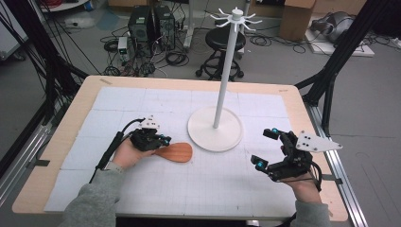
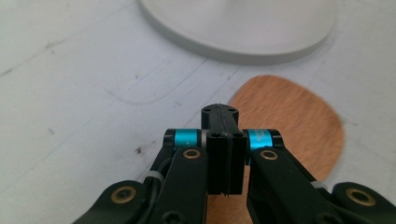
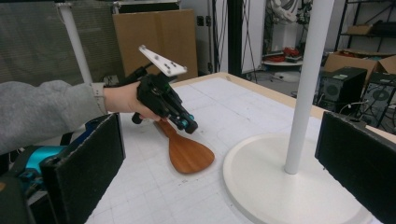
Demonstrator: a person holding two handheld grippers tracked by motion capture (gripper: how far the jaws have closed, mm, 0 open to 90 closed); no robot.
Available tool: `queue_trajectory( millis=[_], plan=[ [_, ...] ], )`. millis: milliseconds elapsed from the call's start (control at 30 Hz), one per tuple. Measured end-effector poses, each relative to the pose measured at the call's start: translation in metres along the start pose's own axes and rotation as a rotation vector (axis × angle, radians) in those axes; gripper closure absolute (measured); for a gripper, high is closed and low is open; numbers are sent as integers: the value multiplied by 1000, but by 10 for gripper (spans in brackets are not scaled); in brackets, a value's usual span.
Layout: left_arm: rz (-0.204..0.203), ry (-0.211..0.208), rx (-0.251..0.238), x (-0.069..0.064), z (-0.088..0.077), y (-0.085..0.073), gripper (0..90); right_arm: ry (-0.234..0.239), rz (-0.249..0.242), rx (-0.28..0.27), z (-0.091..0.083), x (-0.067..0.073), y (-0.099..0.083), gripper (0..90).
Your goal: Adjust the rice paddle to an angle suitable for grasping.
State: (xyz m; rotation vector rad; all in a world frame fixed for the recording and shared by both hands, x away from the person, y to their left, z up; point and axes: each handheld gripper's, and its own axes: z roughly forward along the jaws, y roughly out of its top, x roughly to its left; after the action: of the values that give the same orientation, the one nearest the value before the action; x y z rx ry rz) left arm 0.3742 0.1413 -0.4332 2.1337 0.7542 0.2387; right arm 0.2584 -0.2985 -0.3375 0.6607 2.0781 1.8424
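A wooden spatula (image 1: pixel 176 152) lies flat on the white mat, its blade pointing toward the stand. My left gripper (image 1: pixel 163 140) hovers over the spatula's neck with its jaws pressed together and nothing visible between them. In the left gripper view the shut tips (image 2: pixel 220 114) sit just above the brown blade (image 2: pixel 289 121). The right gripper view shows that gripper (image 3: pixel 187 123) tilted down over the spatula (image 3: pixel 187 154). My right gripper (image 1: pixel 267 149) stands wide open to the right of the stand, holding nothing; its pads (image 3: pixel 88 154) frame the stand's base.
A white stand (image 1: pixel 227 71) with hooks at its top rises from a round base (image 1: pixel 215 130) at the table's middle. The base (image 2: pixel 243 28) lies close beyond the spatula blade. Gridded mat (image 1: pixel 189 189) covers the wooden table.
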Motion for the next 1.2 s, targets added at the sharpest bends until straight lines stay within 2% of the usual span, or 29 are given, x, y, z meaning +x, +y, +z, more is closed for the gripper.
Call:
queue_trajectory(
  millis=[33, 267, 400, 600, 733, 800, 900, 1033, 1100, 1200],
  plan=[
    [-12, 1, -5, 1, 2, -1, 896, 1, 1, 0, 0, 0, 0, 3],
    [-27, 10, -25, 2, 10, -3, 896, 1, 1, -6, -2, 0, 1, 3],
    [4, 23, -3, 1, 14, -5, 896, 4, -2, -8, -2, 0, 1, 3],
    [-2, 7, 6, 1, 13, -6, 896, 5, 3, -9, -2, -2, -1, 3],
    [9, -15, 16, -3, 13, -6, 896, 5, 5, -9, -3, -1, -1, 3],
    [20, -9, 24, -8, 13, -6, 896, 4, 4, -11, -3, -1, -1, 3],
    [55, -11, 44, -16, 11, -6, 897, 17, 11, -19, -4, -2, -1, 3],
    [57, -54, 44, -23, 7, -11, 897, 8, 13, -16, -6, -3, -2, 3],
    [51, -62, 41, -25, 5, -13, 898, 4, 11, -14, -7, -3, -2, 3],
    [68, -64, 53, -27, 4, -13, 897, 3, 10, -17, -8, -3, -2, 3]
  ],
)
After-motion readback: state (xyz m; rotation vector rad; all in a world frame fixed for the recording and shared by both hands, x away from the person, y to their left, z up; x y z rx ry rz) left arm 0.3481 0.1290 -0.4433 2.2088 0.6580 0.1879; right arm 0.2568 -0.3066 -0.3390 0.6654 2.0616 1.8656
